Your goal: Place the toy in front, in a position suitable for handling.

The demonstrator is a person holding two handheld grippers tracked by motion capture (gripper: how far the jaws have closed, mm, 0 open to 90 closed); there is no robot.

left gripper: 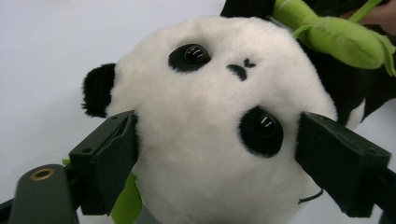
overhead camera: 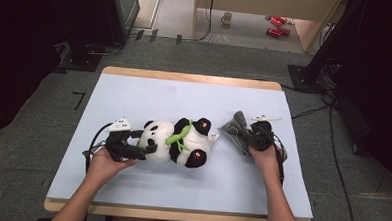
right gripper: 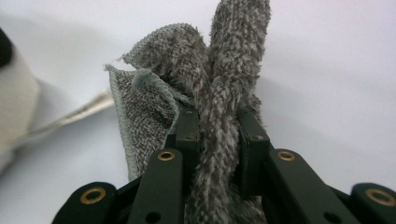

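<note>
One table [overhead camera: 135, 88] is carrying one plush panda [overhead camera: 177, 142] near its middle, its long axis running left to right, head toward the left gripper [overhead camera: 145, 147]. That gripper is nearer — its jaws are standing wide, flanking the head, the pads at the fur; whether they are pressing I cannot tell. Just right of the panda, the right gripper [overhead camera: 243, 135] is pinching one small grey cloth [overhead camera: 236, 126] — jaws clamped tight on a fold.
</note>
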